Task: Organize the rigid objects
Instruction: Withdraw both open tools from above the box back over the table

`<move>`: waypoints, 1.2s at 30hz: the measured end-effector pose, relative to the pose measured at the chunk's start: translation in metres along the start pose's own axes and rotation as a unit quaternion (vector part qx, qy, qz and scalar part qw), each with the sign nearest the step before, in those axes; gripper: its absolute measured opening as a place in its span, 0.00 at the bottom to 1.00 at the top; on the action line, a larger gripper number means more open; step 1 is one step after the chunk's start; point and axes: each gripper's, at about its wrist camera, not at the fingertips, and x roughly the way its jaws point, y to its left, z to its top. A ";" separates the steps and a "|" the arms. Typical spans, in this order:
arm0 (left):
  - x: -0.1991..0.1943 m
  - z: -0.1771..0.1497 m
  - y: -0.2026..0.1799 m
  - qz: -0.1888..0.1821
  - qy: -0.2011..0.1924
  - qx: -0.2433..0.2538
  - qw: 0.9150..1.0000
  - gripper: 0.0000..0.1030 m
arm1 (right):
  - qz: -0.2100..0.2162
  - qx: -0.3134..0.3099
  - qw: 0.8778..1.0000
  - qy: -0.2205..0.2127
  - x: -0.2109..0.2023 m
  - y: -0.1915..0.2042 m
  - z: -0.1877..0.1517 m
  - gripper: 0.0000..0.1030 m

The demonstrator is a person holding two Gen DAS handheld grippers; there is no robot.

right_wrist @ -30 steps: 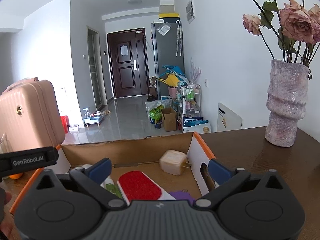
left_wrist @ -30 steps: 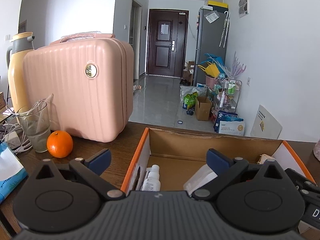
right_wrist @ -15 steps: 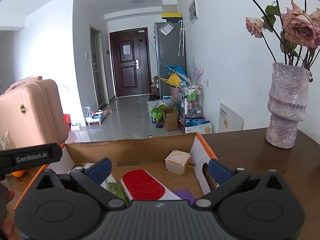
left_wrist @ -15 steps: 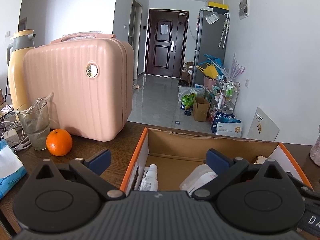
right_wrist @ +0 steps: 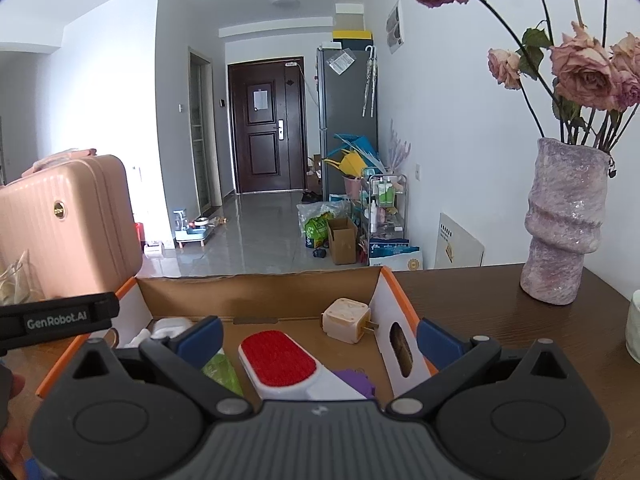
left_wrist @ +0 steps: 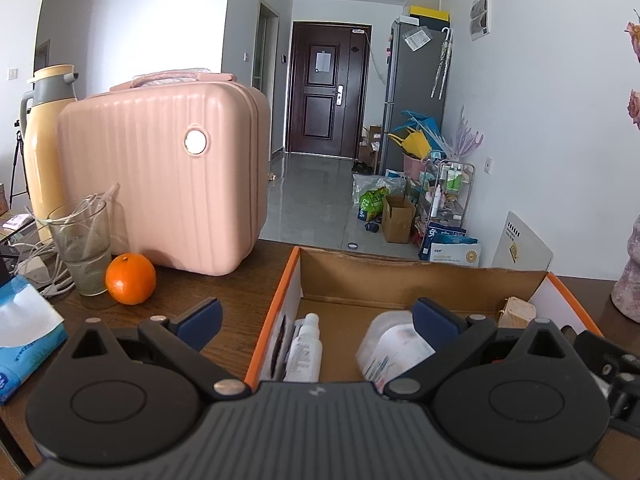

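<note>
while both grippers, left (left_wrist: 316,314) and right (right_wrist: 318,338), are hovering wide apart and empty over the box (right_wrist: 256,290), we are probably choosing an item; next needs a centred descent.

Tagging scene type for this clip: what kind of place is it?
Most likely a lived-in apartment, not a lab: a dark wood table faces a hallway with an entry door, a fridge beside it, and a vase of dried roses on the table.

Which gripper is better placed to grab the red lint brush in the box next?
Right, probably. The right gripper is open with the red lint brush lying between its fingers inside the cardboard box. The left gripper, also open, straddles the box's left wall near a white bottle.
</note>
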 end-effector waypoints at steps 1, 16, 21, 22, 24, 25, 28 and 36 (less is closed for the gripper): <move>-0.002 -0.001 0.000 0.000 -0.001 0.001 1.000 1.00 | 0.000 0.000 1.000 -0.001 -0.003 -0.001 -0.001 1.00; -0.048 -0.031 0.011 -0.008 -0.001 -0.003 1.000 1.00 | 0.006 -0.025 1.000 -0.013 -0.058 -0.016 -0.021 1.00; -0.064 -0.045 0.010 -0.011 0.003 -0.002 1.000 1.00 | 0.008 -0.031 0.999 -0.012 -0.075 -0.022 -0.029 1.00; -0.067 -0.048 0.009 -0.011 0.005 -0.001 1.000 1.00 | 0.009 -0.032 0.999 -0.012 -0.080 -0.023 -0.032 1.00; -0.074 -0.054 0.008 -0.011 0.006 0.000 1.000 1.00 | 0.010 -0.035 0.999 -0.011 -0.085 -0.027 -0.036 1.00; -0.078 -0.056 0.007 -0.012 0.006 0.000 1.000 1.00 | 0.010 -0.036 0.999 -0.010 -0.088 -0.028 -0.038 1.00; -0.089 -0.064 0.007 -0.014 0.008 0.000 1.000 1.00 | 0.010 -0.041 0.999 -0.006 -0.096 -0.032 -0.047 1.00; -0.113 -0.085 0.007 -0.016 0.021 0.001 1.000 1.00 | 0.010 -0.051 0.999 -0.003 -0.119 -0.043 -0.065 1.00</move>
